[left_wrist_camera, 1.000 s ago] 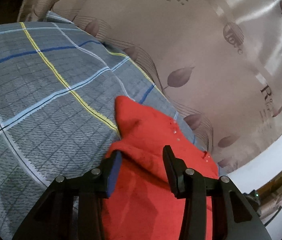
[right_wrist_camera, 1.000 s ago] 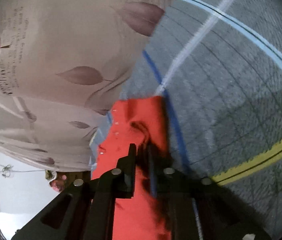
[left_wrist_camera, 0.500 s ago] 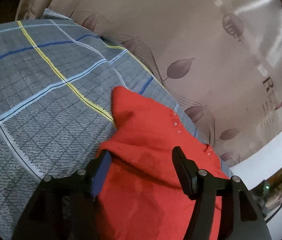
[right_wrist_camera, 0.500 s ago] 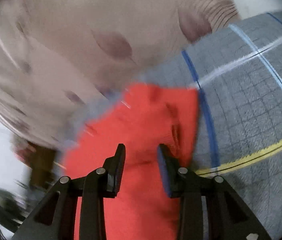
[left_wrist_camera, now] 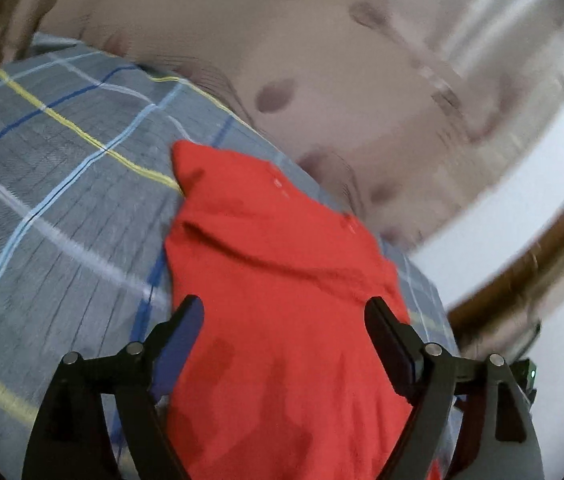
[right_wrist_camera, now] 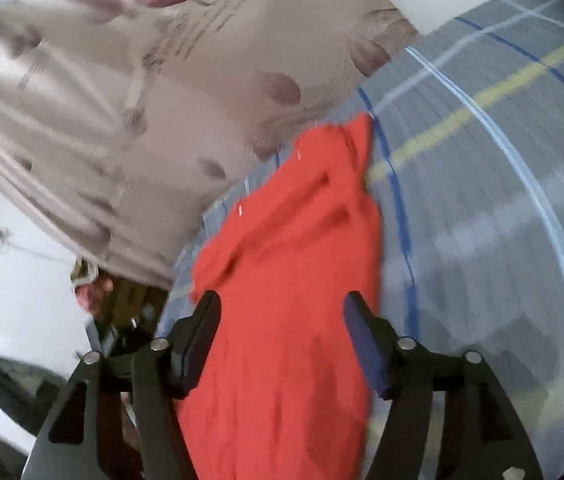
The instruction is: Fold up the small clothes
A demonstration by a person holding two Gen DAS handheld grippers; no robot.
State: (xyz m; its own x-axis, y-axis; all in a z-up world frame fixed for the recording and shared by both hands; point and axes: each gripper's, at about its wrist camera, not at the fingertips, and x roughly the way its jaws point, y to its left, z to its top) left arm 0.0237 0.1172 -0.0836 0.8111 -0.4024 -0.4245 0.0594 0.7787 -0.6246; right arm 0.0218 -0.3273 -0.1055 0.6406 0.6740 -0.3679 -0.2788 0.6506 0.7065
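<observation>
A beige curtain printed with dark leaf shapes fills the background behind the bed, and it shows again in the right wrist view. In front of it lies the grey plaid bedsheet with yellow, blue and pale stripes. On the sheet, close to the edge nearest the curtain, rests the red garment (both views are motion-blurred, so fine detail is lost). It lies in overlapping folded layers, with one corner pointing up and away from the cameras. The left gripper hangs over the garment with its jaws spread wide and nothing between them. The right gripper is likewise released, its fingers parted on either side of the red cloth without pinching it.
</observation>
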